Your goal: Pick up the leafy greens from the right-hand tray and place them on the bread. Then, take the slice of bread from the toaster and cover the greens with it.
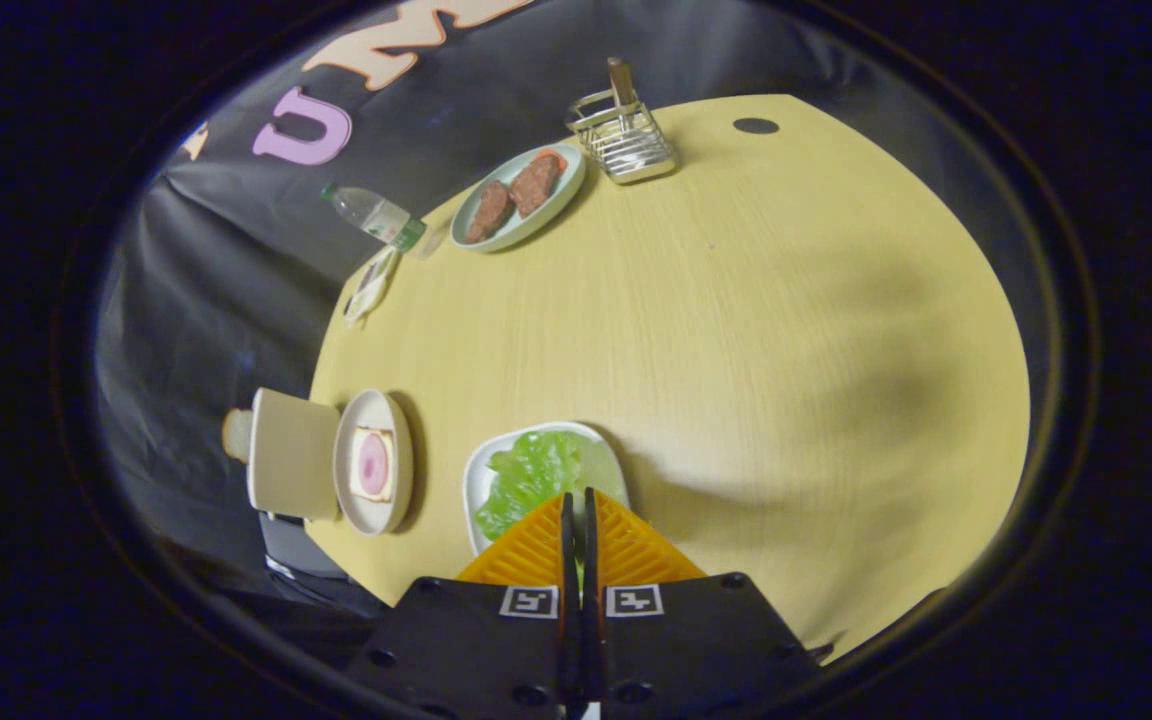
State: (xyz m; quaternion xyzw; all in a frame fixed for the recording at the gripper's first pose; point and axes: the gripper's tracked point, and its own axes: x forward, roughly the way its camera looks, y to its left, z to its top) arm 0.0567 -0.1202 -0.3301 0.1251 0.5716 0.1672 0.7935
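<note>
The leafy greens (536,470) lie on a white tray (476,485) just ahead of and partly under my fingertips. My gripper (577,496) hovers above the tray with its fingers shut together and only a thin slit between them; I see no leaf lifted off the tray. Left of the tray is a round plate (373,405) holding a slice of bread (373,462) topped with a pink round slice. Beyond that plate stands the pale toaster (291,452), and a bread slice (236,433) pokes out of its far side.
Across the yellow wooden table (736,330) are an oval plate (561,200) with two brown patties, a wire rack (626,135), a water bottle (376,215) on its side and a small packet (371,285). A dark hole (756,126) marks the far corner.
</note>
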